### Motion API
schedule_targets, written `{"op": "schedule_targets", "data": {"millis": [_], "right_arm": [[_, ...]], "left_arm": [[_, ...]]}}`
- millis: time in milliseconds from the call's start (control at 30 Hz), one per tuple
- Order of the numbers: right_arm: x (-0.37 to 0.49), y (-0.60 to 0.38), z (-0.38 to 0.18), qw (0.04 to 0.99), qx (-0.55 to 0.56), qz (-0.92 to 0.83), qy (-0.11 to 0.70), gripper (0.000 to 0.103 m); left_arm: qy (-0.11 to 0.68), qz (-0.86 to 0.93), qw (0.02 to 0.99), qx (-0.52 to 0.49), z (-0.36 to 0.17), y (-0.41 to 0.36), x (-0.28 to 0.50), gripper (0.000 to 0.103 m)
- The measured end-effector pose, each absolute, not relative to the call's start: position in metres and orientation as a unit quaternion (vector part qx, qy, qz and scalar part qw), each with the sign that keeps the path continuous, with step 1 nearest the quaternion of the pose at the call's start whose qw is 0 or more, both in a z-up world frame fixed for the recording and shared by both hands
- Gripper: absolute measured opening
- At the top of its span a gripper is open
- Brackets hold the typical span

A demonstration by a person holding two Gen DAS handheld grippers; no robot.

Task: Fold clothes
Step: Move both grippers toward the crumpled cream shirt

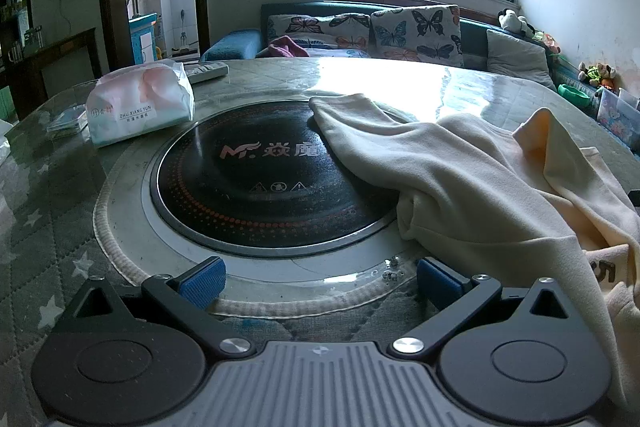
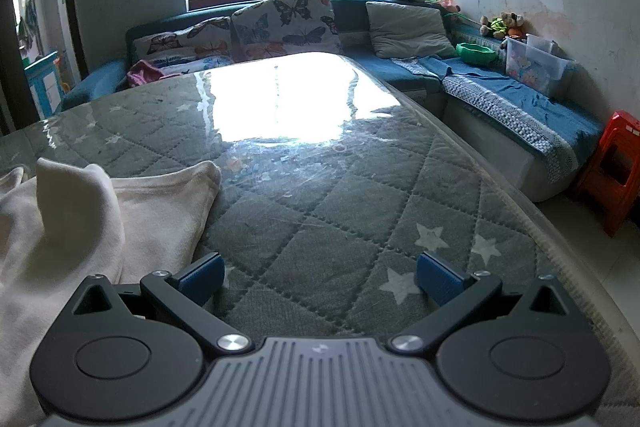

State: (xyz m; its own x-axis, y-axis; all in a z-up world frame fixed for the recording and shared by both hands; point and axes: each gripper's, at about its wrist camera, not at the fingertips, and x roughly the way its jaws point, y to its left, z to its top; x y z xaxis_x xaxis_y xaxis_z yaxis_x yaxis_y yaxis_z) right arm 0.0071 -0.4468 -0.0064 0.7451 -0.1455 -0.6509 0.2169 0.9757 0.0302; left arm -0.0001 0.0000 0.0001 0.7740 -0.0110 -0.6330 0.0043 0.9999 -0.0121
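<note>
Your left tool (image 1: 318, 277) hangs with its blue pads spread wide, gripping nothing, low over the near rim of the round induction hob (image 1: 256, 179) set into the counter (image 1: 48, 195). Your right tool (image 2: 320, 273) is just as wide apart and empty over the quilted cover, the cream sweatshirt (image 1: 480, 179) just to its left. The garment lies rumpled, not folded: one sleeve trails far-left across the hob, and a peak of cloth stands up on the right. No neat fold shows anywhere, so the folding remains to do.
</note>
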Motion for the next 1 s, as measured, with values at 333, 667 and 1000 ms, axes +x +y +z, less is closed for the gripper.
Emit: {"op": "schedule_targets", "data": {"millis": [333,667,1000], "right_arm": [[-0.030,-0.434,0.002,0.942,0.018,-0.047,0.332,0.103],[-0.062,-0.404,0.020,0.951,-0.014,-0.009,0.309,0.103],[-0.083,-0.385,0.024,0.948,-0.001,0.029,0.317,0.103]], "left_arm": [[0.337,-0.005,0.941,-0.006,0.001,0.001,-0.001,0.103],[0.344,0.005,0.939,0.000,0.006,-0.008,-0.006,0.103],[0.330,-0.011,0.944,-0.007,0.024,-0.016,-0.024,0.103]]}}
